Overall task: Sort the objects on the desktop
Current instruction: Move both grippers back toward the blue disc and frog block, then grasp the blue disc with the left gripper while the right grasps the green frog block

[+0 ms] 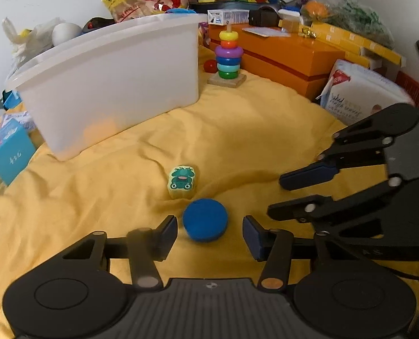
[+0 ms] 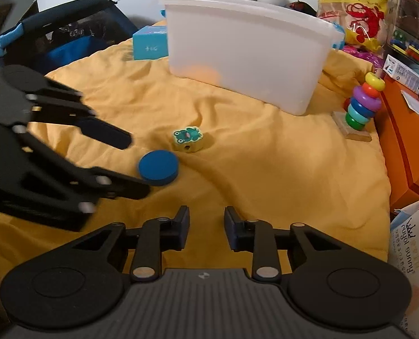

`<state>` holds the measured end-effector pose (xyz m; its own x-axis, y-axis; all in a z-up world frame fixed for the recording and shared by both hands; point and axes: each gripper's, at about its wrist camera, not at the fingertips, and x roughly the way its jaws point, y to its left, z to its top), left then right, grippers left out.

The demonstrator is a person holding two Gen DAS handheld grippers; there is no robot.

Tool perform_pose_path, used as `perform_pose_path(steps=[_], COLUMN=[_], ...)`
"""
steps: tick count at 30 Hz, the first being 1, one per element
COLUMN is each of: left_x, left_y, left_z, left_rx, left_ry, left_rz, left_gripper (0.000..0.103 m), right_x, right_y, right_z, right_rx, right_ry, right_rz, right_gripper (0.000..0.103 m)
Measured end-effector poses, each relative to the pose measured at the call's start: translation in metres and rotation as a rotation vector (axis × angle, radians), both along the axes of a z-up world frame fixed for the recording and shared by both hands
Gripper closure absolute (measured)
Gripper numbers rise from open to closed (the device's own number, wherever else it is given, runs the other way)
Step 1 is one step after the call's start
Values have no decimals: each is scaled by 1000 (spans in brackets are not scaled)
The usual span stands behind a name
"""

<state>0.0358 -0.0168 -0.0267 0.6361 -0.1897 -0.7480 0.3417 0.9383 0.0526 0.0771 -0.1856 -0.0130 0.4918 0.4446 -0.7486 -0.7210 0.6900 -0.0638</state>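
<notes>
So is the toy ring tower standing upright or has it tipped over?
Upright. The ring tower stands on its wooden base on the yellow cloth, rings stacked on the peg.

Dim warm light; soft blur; fisheye bending, dark corners.

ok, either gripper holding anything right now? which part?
Nothing held. Left gripper is open around the blue disc, pads clear of its edge. Right gripper is empty.
</notes>
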Motion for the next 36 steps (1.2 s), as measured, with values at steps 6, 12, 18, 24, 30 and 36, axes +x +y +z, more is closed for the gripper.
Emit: perform_pose_path(steps=[6, 12, 18, 24, 30, 36], left_x=[6, -20, -30, -36, -35, -30], left_y=[15, 45, 64, 66, 64, 61], left_z=[-6, 5, -7, -6, 11, 12], left_rx=[-59, -45, -54, -59, -63, -74], left_ry=[29, 27, 63, 50, 0, -2], left_rz=[47, 90, 159, 158, 146, 133], left_gripper=[62, 62, 62, 62, 62, 62], right_x=[2, 13, 37, 38, 17, 13], right_y=[-2, 16, 51, 63, 52, 36], right_z=[0, 15, 3, -12, 3, 9], right_rx=[14, 68, 91, 53, 9, 1], right_ry=[17, -24, 9, 49, -1, -15], right_rz=[-32, -24, -10, 56, 116, 84], right_gripper=[71, 56, 33, 74, 89, 89])
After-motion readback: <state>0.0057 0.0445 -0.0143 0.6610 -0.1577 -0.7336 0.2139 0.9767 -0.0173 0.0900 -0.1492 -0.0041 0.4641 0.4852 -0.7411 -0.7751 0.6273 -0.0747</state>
